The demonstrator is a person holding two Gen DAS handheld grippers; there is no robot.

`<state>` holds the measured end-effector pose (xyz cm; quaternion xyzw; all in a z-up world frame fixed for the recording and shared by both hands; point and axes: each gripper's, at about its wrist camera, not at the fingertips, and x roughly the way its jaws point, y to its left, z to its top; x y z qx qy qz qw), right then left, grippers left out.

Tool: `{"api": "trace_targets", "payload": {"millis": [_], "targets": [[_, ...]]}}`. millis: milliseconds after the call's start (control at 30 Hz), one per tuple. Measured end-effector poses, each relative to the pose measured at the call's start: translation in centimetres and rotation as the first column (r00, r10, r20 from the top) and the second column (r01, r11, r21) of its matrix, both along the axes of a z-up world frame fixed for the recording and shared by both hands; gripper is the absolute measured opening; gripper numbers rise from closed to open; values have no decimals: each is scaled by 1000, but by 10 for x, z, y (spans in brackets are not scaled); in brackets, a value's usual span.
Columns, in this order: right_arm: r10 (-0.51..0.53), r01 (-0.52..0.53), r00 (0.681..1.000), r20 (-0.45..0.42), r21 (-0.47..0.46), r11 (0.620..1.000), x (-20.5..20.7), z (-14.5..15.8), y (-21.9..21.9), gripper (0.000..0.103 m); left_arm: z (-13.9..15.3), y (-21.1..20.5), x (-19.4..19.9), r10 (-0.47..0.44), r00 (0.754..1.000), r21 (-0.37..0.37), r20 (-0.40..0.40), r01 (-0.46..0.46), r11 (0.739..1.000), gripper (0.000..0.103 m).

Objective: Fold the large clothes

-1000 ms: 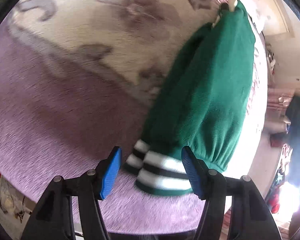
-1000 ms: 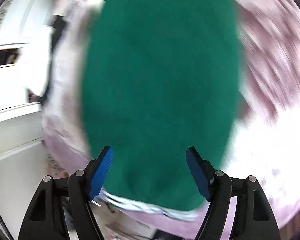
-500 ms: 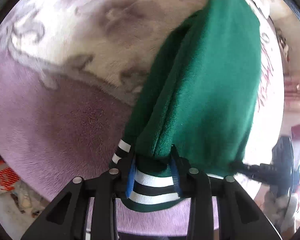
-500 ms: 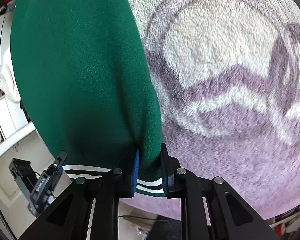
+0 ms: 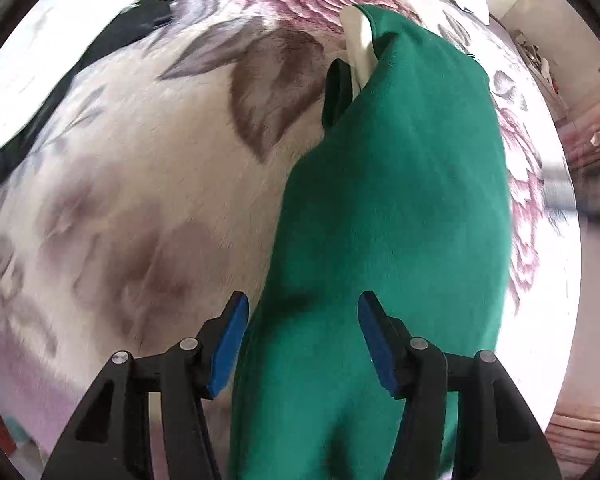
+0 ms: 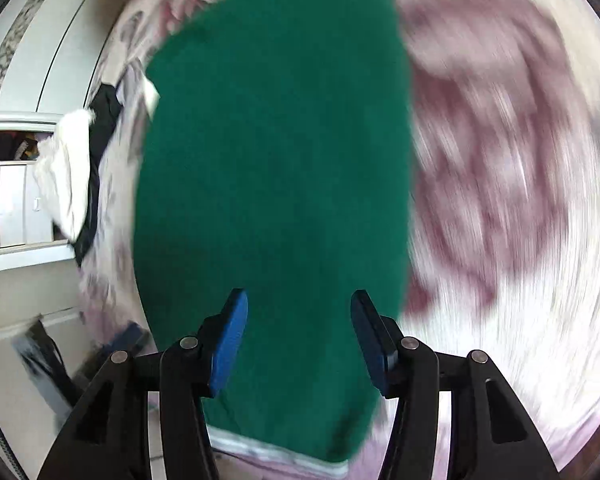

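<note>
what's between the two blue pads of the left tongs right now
Only the green garment: in the left wrist view it runs through the gap of the open left tongs, pads apart from it.

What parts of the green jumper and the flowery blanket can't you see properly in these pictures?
- Left wrist view: the near end of the green fleece jumper runs off the bottom edge, behind the open left claw.
- Right wrist view: the pink flowery plush blanket is smeared by motion blur, so its pattern is unreadable.
- Right wrist view: the jumper's striped hem is blurred and partly behind the open right claw.
- Left wrist view: the jumper hides the blanket beneath it.
</note>
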<state>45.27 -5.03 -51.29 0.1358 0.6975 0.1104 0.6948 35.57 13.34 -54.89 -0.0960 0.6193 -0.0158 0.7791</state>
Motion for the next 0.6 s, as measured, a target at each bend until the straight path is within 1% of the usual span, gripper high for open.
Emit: {"api": "trace_targets", "payload": {"millis": [33, 67, 100, 167, 200, 233, 267, 300, 333, 367, 400, 433, 467, 500, 533, 600], "targets": [[13, -13, 1000, 21, 11, 1000, 31, 7, 21, 65, -8, 1, 3, -2, 1000, -2, 1, 2, 1000, 54], [26, -26, 999, 30, 19, 999, 57, 9, 37, 75, -16, 3, 2, -4, 1000, -13, 7, 4, 1000, 54], [47, -47, 998, 33, 17, 999, 79, 10, 59, 82, -21, 5, 0, 2, 1000, -16, 8, -2, 1000, 54], [89, -88, 995, 44, -13, 996, 121, 3, 101, 82, -32, 11, -1, 27, 1000, -41, 5, -26, 999, 54], [112, -111, 993, 41, -36, 993, 133, -5, 124, 82, -35, 13, -3, 41, 999, -58, 8, -41, 997, 54], [139, -137, 990, 29, -77, 988, 155, -16, 149, 82, -36, 15, -7, 52, 999, -68, 10, -51, 996, 54], [170, -169, 986, -3, -117, 979, 174, -32, 172, 82, -38, 17, -10, 62, 998, -84, 13, -60, 995, 54], [197, -202, 979, -44, -175, 964, 184, -47, 191, 82, -39, 16, -11, 65, 998, -89, 14, -64, 994, 54], [208, -215, 977, -54, -230, 949, 191, -58, 206, 79, -39, 14, -13, 68, 998, -89, 14, -67, 994, 54], [211, -215, 976, -47, -299, 930, 195, -65, 218, 43, -43, 15, -14, 68, 998, -97, 6, -67, 993, 54], [201, -213, 977, -71, -327, 921, 195, -73, 220, 10, -45, 16, -15, 68, 998, -104, -3, -68, 992, 54], [142, -160, 987, -80, -318, 935, 199, -73, 217, 10, -45, 15, -17, 71, 997, -109, -6, -71, 991, 54], [110, -127, 991, -74, -311, 942, 203, -69, 217, 8, -46, 17, -19, 71, 997, -127, -8, -71, 989, 54], [81, -95, 995, -59, -299, 949, 206, -64, 217, 7, -47, 17, -20, 65, 998, -126, -9, -65, 990, 54], [25, -38, 998, -52, -263, 964, 212, -56, 214, 7, -49, 17, -20, 56, 998, -120, -7, -56, 991, 54], [-43, 26, 995, -89, -181, 983, 222, -61, 208, 7, -51, 15, -23, 35, 999, -113, -11, -36, 993, 54]]}}
